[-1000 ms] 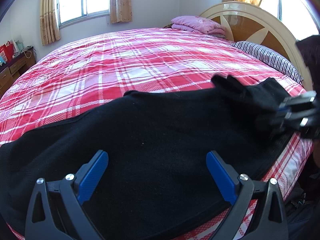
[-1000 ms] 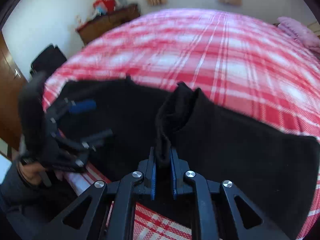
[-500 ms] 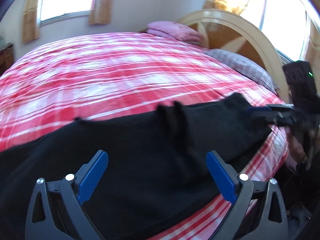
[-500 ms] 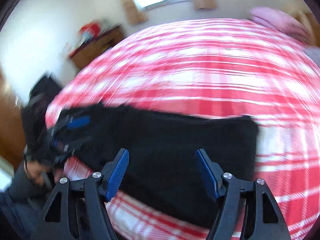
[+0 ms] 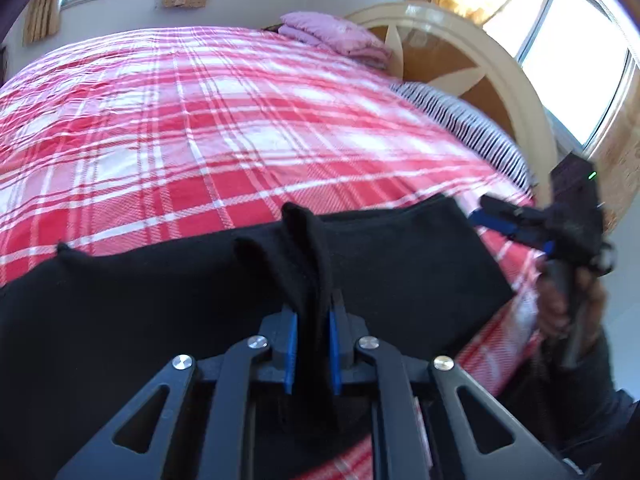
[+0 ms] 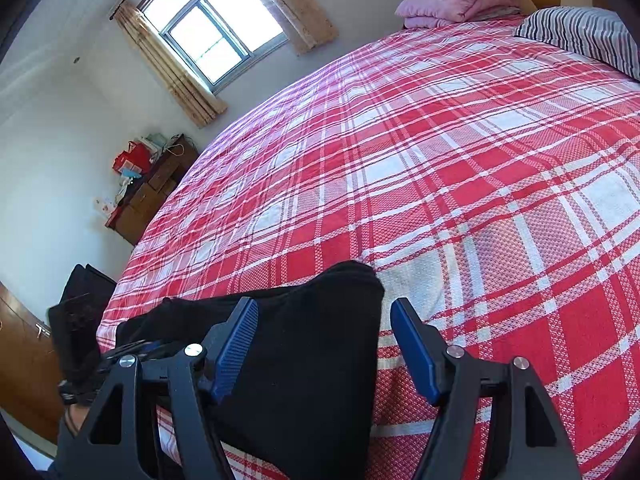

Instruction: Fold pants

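Note:
Black pants (image 5: 160,312) lie along the near edge of a bed with a red plaid cover (image 5: 200,120). My left gripper (image 5: 312,320) is shut on a raised fold of the pants near their middle. My right gripper (image 6: 324,332) is open over the right end of the pants (image 6: 312,360), with cloth between its jaws but no grip on it. It also shows in the left wrist view (image 5: 516,220) at the right, open beside the pants' end. The left gripper (image 6: 132,350) shows in the right wrist view at the far left.
A folded pink blanket (image 5: 336,36) and a striped pillow (image 5: 460,120) lie by the wooden headboard (image 5: 460,52). A wooden dresser with clutter (image 6: 148,188) stands by the wall. A dark chair (image 6: 80,284) is beside the bed's foot corner.
My right gripper let go of the fold it held and now hovers open over the pants' right end. My left gripper, open before, has shut on a fold of the pants.

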{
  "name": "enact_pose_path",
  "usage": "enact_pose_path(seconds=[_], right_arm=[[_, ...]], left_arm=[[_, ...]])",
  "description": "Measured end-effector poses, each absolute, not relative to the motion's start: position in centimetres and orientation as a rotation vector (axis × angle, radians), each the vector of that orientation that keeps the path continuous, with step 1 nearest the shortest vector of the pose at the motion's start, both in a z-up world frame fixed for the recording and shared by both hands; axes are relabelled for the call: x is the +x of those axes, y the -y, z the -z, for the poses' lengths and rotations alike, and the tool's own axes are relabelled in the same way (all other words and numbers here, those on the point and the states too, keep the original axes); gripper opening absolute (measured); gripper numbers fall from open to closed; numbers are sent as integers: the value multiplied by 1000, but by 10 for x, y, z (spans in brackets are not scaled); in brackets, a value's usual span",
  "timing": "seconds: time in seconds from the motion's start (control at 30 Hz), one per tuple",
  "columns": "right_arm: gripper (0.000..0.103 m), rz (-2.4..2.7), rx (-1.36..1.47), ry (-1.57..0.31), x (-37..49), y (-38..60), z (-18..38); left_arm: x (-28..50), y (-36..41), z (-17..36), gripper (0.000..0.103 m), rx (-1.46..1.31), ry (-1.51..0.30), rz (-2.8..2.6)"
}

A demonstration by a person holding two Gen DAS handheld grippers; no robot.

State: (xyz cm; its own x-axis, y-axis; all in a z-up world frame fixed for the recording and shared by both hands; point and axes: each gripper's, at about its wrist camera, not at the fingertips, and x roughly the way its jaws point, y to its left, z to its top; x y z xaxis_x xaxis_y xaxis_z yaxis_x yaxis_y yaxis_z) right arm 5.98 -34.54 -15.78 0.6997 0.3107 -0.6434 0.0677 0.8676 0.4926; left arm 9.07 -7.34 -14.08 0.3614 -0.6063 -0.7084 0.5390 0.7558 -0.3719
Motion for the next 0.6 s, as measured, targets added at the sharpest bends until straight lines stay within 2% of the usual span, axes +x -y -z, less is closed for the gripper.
enact_pose_path(seconds=[0.13, 0.3, 0.47, 0.6], right_arm=[[70, -147, 497, -770, 58, 338, 154], [70, -220, 447, -765, 56, 322, 154], [71, -322, 331, -925, 67, 291, 175], [70, -277, 223, -935, 63, 283, 167]], left_arm=[[93, 48, 133, 14, -133, -939, 704], [103, 37, 156, 14, -158, -1003, 671], [102, 41, 172, 19, -119, -1007, 638], [103, 37, 171, 21, -125, -999, 646]])
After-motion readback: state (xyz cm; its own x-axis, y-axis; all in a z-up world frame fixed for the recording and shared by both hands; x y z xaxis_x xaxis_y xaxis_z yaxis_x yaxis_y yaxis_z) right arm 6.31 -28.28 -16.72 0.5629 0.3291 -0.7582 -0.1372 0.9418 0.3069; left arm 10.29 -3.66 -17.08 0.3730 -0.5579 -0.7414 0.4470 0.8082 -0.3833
